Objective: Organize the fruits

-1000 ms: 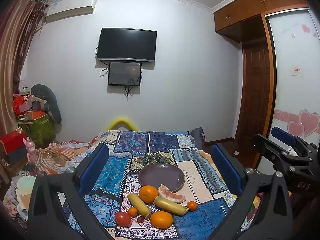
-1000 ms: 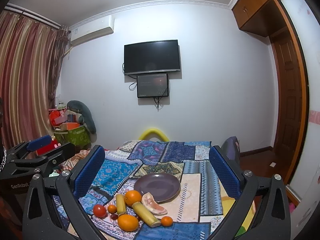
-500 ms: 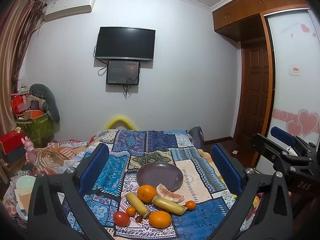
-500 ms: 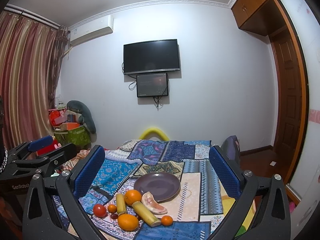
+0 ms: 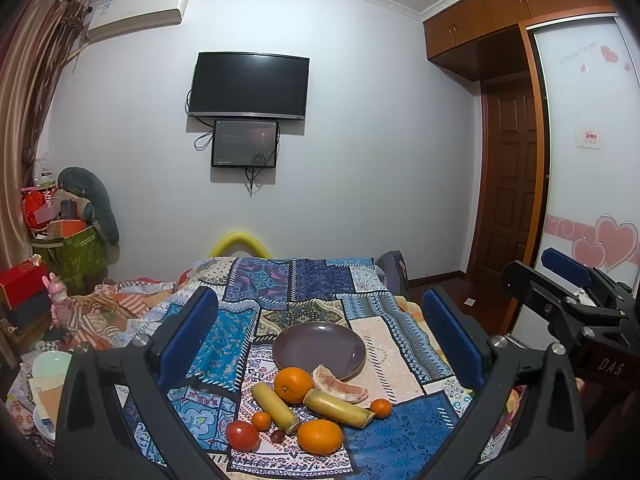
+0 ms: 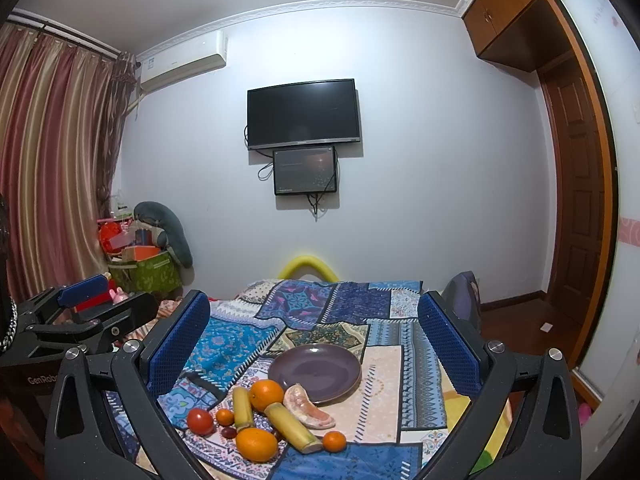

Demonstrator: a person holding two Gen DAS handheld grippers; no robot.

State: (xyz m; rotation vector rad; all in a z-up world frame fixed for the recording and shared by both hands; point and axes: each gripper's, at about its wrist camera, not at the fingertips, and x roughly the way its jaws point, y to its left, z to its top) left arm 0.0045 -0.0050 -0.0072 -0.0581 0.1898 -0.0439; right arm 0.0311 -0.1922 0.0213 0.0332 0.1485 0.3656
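Observation:
An empty purple plate (image 5: 319,350) (image 6: 315,368) sits on a patchwork cloth. In front of it lie two oranges (image 5: 293,385) (image 5: 320,437), a pomelo wedge (image 5: 340,385) (image 6: 309,407), two yellow-green cane pieces (image 5: 338,408) (image 5: 275,402), a red tomato (image 5: 242,435) (image 6: 199,421), two small orange fruits (image 5: 380,407) (image 5: 261,420) and a dark grape (image 5: 278,435). My left gripper (image 5: 320,332) is open and empty, held above and short of the fruit. My right gripper (image 6: 314,332) is open and empty too, also short of the fruit. The right gripper shows at the left view's right edge (image 5: 568,292).
The cloth (image 5: 312,280) covers a bed that drops off at right toward a wooden door (image 5: 506,184). Boxes and a green bin (image 5: 72,252) crowd the left. A TV (image 5: 249,85) hangs on the far wall. Bowls and papers (image 5: 48,376) lie at lower left.
Both views have barely shifted; the left gripper drifted slightly. No fruit has moved and both grippers stay open.

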